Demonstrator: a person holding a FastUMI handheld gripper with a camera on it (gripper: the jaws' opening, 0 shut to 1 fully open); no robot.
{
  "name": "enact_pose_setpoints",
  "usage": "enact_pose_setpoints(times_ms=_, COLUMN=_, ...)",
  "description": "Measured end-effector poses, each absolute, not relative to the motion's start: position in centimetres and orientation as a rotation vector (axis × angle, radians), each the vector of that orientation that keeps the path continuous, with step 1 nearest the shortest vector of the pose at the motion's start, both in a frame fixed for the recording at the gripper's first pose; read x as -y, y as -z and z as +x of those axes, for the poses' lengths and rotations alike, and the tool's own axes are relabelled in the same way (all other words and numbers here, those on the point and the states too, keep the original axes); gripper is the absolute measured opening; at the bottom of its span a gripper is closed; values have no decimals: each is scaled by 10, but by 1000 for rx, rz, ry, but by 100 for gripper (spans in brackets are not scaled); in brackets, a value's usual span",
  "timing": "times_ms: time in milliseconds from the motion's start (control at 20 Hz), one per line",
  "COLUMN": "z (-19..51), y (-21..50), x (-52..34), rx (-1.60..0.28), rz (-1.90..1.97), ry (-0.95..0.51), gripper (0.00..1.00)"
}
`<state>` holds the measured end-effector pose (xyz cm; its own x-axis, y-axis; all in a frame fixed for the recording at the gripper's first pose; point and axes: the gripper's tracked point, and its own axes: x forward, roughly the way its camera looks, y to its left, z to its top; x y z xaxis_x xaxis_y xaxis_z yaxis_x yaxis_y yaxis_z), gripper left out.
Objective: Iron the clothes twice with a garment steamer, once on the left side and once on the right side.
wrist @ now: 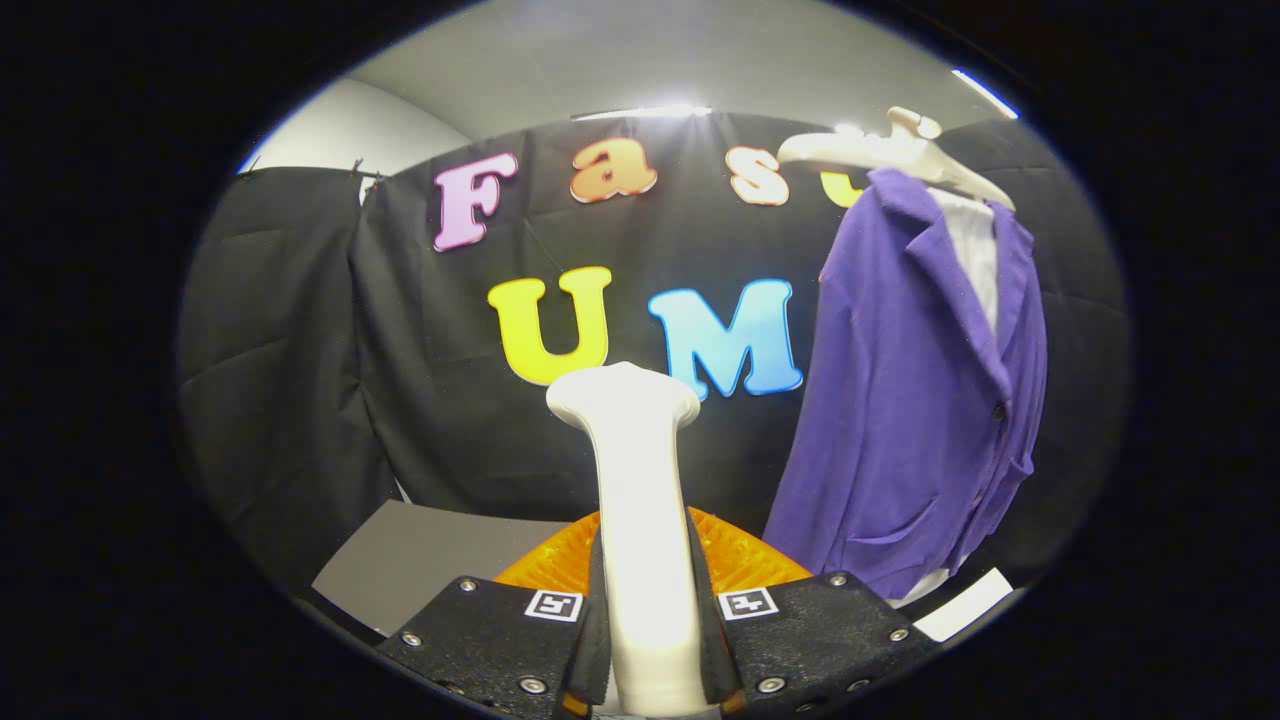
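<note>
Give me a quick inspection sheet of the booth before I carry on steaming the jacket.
Surface: grey tabletop below and beyond the fingers; a white sheet lies under the jacket's hem.
Job's things: white garment steamer upright between the fingers, head up; purple jacket over a white shirt, hanging on a white hanger, ahead and right of the steamer, apart from it.
Clutter: orange ribbed piece just beyond the fingers, behind the steamer; what it is, cannot tell.
Grippers: gripper shut on the steamer's handle, both fingers pressing it.
Cables: nothing seen.
Surroundings: black cloth wall, white wall and ceiling above.
</note>
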<state>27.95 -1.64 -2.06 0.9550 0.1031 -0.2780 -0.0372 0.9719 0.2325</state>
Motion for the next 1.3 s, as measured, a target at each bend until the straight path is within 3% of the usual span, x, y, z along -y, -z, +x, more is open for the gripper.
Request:
enact_pose_setpoints(times_ms=200, z=230, y=-15, x=64, rx=-163, rz=262, ry=-66, gripper=35)
enact_pose_setpoints(times_ms=500, z=195, y=-25, x=130, rx=-116, rz=202, ry=-10, gripper=35)
enact_pose_setpoints(times_ms=1300, z=223, y=-9, x=246, rx=-121, rz=97, ry=82, gripper=35)
